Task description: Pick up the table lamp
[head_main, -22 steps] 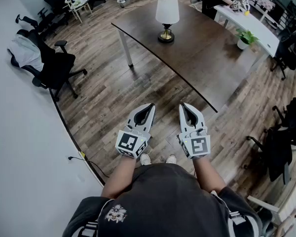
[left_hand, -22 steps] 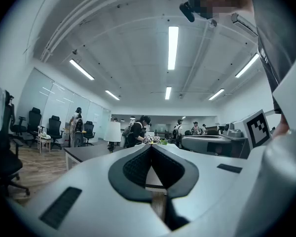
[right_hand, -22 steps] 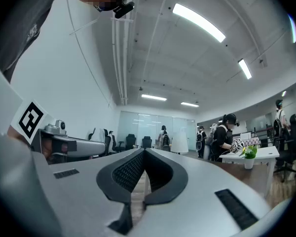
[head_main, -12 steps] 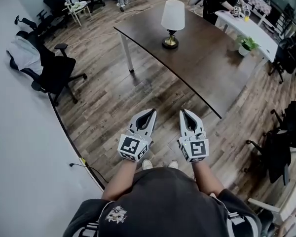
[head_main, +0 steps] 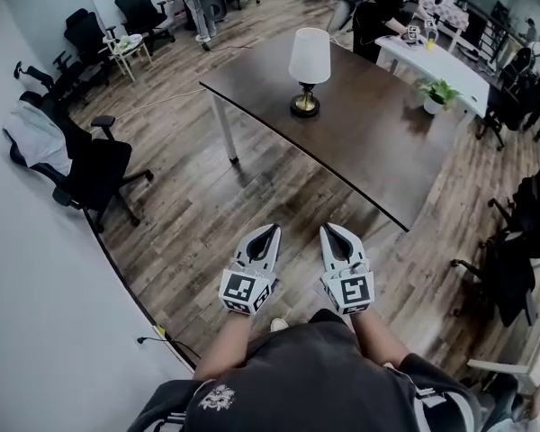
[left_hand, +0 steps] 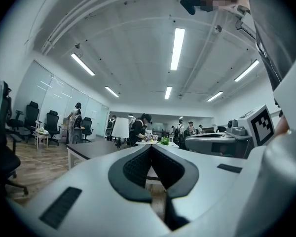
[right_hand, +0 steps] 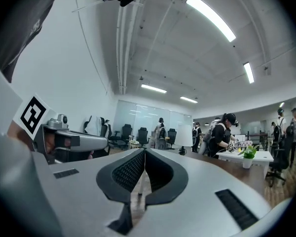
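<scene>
Low in the head view, the left gripper (head_main: 273, 229) and the right gripper (head_main: 328, 229) are held side by side and level, apart from each other. Each has its jaws closed tip to tip with nothing between them, as each gripper's own view confirms. Each carries one marker cube at its back end. Both point up the frame across a stretch of bare wood floor (head_main: 216, 201) towards one dark table (head_main: 378, 142). The table's near edge runs in a slight curve from the upper left down to the right of centre, and one white leg (head_main: 222, 124) shows near its left corner. One table lamp (head_main: 308, 61) stands on that table in the upper middle of the frame, well away from both grippers. It is upright, with its long axis vertical, a white shade on top and a brass-coloured foot on the dark top. It is set in from every table edge, with clear tabletop all round it. Beyond the table, at the upper right, is one white table (head_main: 450, 61) with one potted plant (head_main: 435, 91) near its closer end. A person (head_main: 378, 12) in dark clothes bends over it. A white wall (head_main: 36, 313) fills the left and lower left. Two office chairs (head_main: 94, 165) stand against it, one draped in pale cloth, with more at the upper left.
</scene>
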Demonstrator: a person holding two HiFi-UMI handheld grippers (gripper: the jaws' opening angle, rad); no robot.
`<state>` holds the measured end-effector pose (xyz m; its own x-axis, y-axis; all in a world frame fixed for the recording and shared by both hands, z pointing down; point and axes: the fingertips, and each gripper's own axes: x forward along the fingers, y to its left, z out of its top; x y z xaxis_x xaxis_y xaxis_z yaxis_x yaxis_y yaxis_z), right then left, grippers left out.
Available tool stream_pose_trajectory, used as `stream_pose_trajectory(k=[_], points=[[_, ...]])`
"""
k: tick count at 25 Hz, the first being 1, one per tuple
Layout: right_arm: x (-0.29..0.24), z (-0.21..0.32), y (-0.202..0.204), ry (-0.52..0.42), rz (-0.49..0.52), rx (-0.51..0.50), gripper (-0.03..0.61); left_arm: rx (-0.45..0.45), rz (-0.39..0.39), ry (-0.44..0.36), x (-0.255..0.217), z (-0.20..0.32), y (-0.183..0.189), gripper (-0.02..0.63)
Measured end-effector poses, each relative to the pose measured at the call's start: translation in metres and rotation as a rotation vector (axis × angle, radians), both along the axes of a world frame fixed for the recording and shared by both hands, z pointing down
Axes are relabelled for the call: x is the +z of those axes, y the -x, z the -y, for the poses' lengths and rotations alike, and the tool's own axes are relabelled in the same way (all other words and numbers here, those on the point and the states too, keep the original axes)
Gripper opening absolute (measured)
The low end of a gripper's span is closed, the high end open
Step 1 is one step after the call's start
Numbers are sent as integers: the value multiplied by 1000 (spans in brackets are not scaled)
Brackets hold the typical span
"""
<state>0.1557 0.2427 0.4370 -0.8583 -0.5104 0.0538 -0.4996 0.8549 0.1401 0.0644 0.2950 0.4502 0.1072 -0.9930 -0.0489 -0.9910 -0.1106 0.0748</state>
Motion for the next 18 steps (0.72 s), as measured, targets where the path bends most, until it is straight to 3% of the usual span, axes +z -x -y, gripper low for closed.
stream_pose_trajectory(k=[9,15,18], points=[[18,41,7,51,-13,20,26,41,-15,33,19,44,7,7],[5,68,43,-38,-29,-49,26,39,15,31,8,92,26,6],[-2,96,49,-22,-12,-74,26,26,30,25,-2,122,34,6]])
